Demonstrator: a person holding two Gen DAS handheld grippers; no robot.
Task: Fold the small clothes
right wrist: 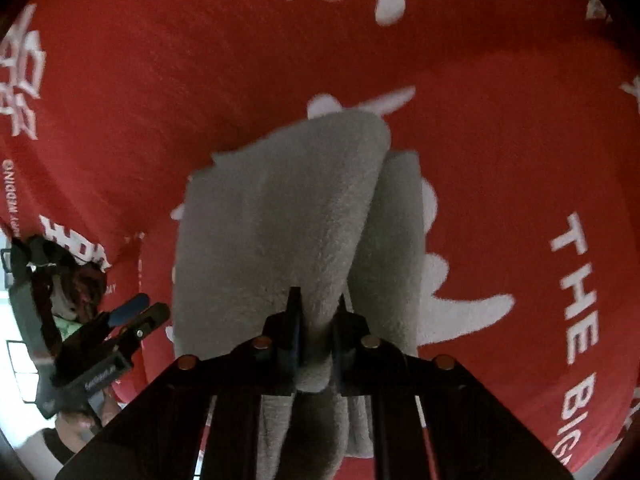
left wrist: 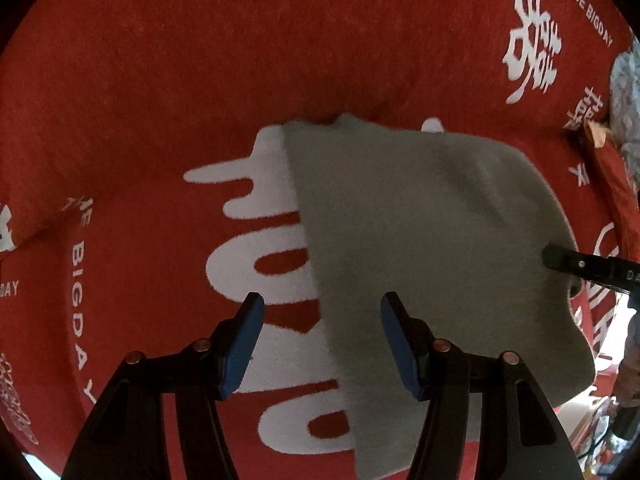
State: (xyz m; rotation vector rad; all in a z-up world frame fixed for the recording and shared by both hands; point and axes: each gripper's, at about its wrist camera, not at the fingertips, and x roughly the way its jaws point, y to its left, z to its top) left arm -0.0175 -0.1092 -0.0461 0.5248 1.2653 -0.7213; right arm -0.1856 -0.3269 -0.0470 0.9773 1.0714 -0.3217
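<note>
A small grey fleecy garment [left wrist: 420, 240] lies on a red blanket [left wrist: 160, 80] with large white lettering. My left gripper [left wrist: 322, 304] hovers open over the garment's left edge, one blue pad above the blanket and the other above the cloth, with nothing pinched. The right gripper [left wrist: 560, 260] reaches the garment's right edge. In the right wrist view, my right gripper [right wrist: 318, 300] is shut on a bunched fold of the grey garment [right wrist: 280, 208], which rises in a ridge toward the jaws. The left gripper [right wrist: 136, 312] shows at the lower left, beside the garment.
The red blanket [right wrist: 500, 120] covers nearly all of both views. A grey fluffy item [left wrist: 624, 92] sits past the blanket's right edge. A hand [right wrist: 80, 420] holds the left gripper's handle at the lower left, with bright floor behind it.
</note>
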